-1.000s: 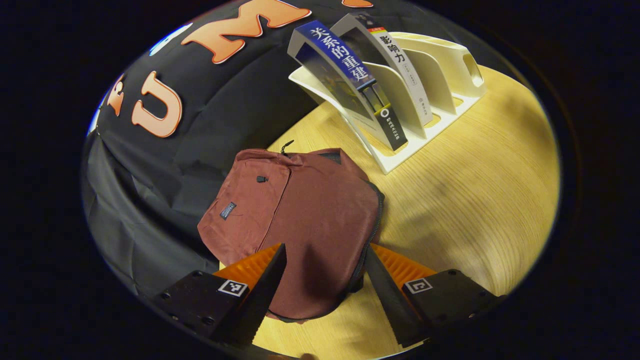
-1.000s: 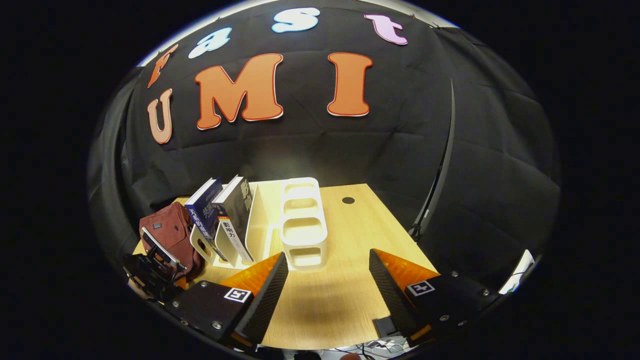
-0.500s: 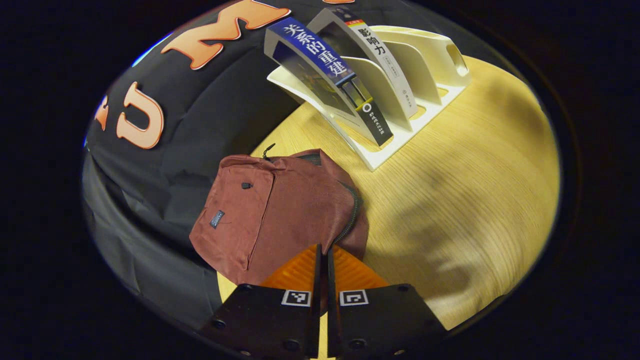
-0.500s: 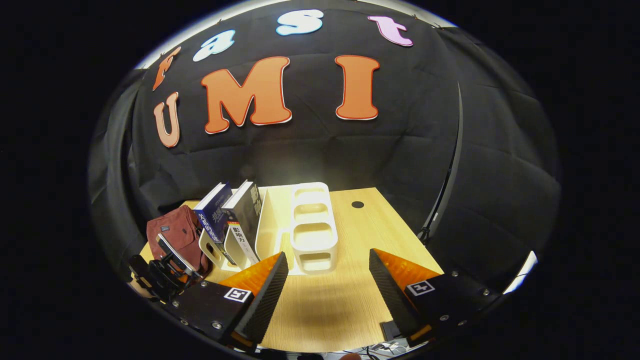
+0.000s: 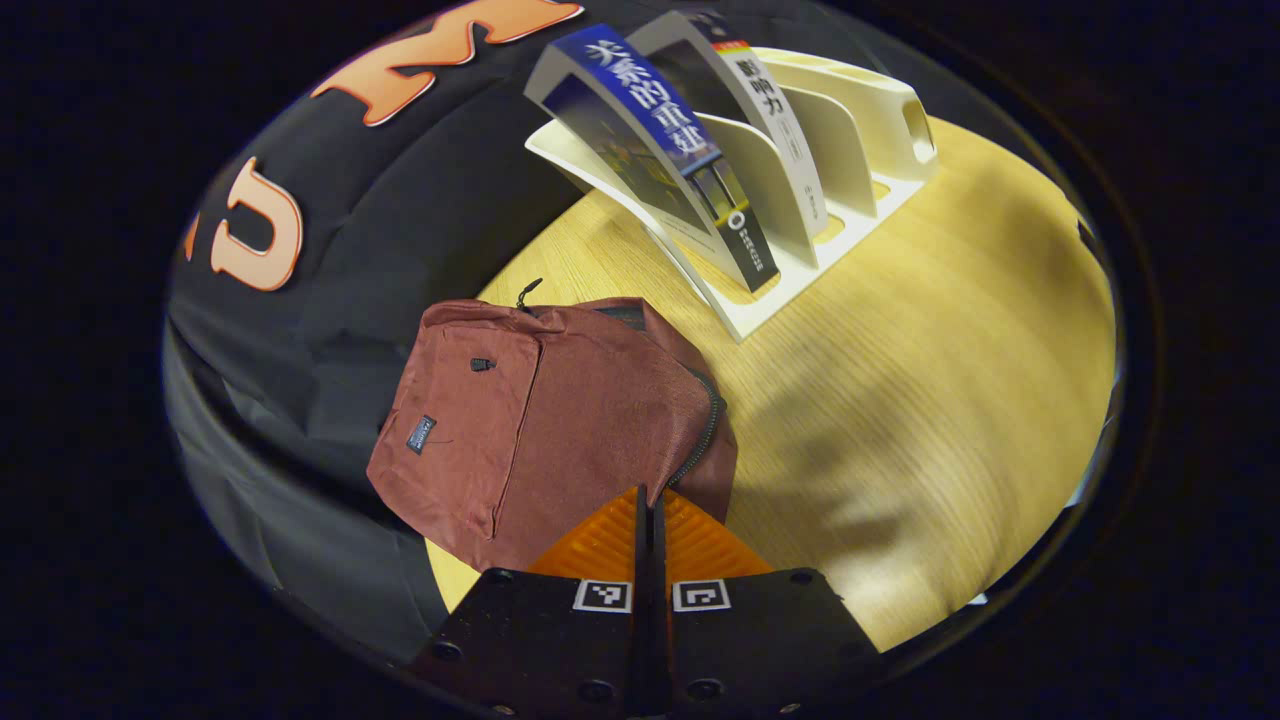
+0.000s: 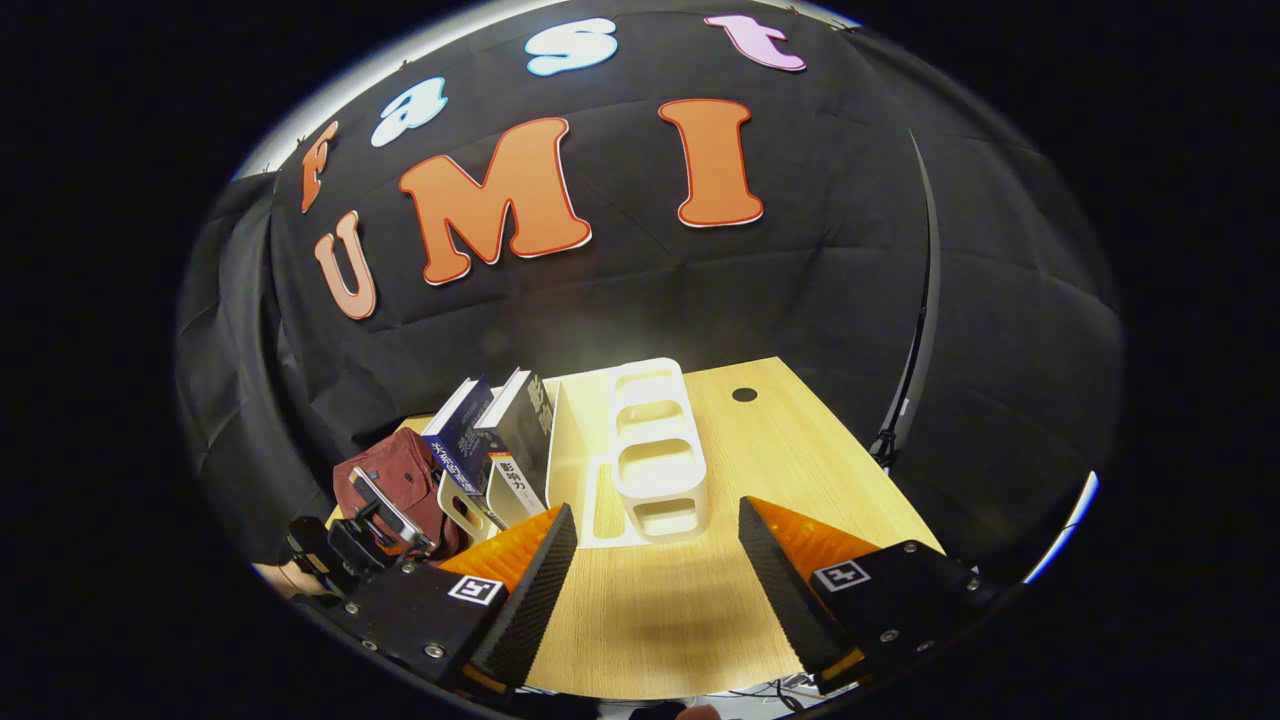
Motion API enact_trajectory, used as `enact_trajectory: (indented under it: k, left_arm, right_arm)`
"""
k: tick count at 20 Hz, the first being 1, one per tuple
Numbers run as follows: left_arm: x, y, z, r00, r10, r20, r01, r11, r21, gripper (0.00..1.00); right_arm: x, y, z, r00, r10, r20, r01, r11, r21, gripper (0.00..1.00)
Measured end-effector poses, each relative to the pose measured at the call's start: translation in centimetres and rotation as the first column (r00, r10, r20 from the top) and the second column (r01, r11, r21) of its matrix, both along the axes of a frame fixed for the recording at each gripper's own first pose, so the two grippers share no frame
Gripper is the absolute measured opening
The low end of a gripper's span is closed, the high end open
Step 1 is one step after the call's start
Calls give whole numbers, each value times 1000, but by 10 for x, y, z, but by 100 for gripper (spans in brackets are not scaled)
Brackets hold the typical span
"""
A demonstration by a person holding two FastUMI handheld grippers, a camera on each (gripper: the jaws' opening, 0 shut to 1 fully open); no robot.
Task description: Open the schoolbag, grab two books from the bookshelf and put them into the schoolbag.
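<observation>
A dark red schoolbag (image 5: 560,420) lies flat at the table's left edge, its zipper running along the right side. My left gripper (image 5: 648,492) is shut at the near end of that zipper, where the zipper line runs in between the fingertips. In the white bookshelf (image 5: 860,130) behind it lean a blue book (image 5: 650,130) and a white-spined book (image 5: 770,120). In the right gripper view my right gripper (image 6: 655,560) hangs open over bare table, short of the bookshelf (image 6: 655,450). To its left are the books (image 6: 500,440), the schoolbag (image 6: 395,470) and the left gripper (image 6: 365,520).
The wooden table (image 5: 930,350) spreads out to the right of the bag and in front of the shelf. A small dark hole (image 6: 744,394) marks its far end. Black cloth walls close the back and sides; a thin dark strap (image 6: 915,330) hangs at the right.
My left gripper went from open astride the bag's near edge to shut at the zipper's end, and has stayed shut. The right gripper stayed open and drifted slightly.
</observation>
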State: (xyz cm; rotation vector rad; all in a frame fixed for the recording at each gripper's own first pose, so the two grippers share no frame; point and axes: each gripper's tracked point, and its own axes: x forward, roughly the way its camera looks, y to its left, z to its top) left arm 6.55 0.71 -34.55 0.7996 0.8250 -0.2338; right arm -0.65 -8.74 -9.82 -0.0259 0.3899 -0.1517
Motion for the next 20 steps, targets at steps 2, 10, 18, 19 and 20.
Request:
enact_trajectory:
  k: [2,10,18,19,20]
  left_arm:
    - [-1,3,17,997,-3,-77,0,999,-46,1]
    - [40,54,135,976,-173,-135,149,974,-171,1]
    - [109,92,223,981,-191,7,188,955,-228,1]
    - [112,96,223,984,-181,2,176,954,-243,1]
    - [114,100,223,984,-178,1,173,953,-249,1]
  right_arm:
    - [1,11,4,1000,-25,15,25,1000,-18,97]
    - [9,117,-15,996,-85,-25,86,995,58,97]
    - [38,206,22,995,16,-101,-11,999,51,97]
    - [46,214,31,992,34,-119,-30,999,36,97]
    - [55,221,39,990,49,-131,-46,999,27,97]
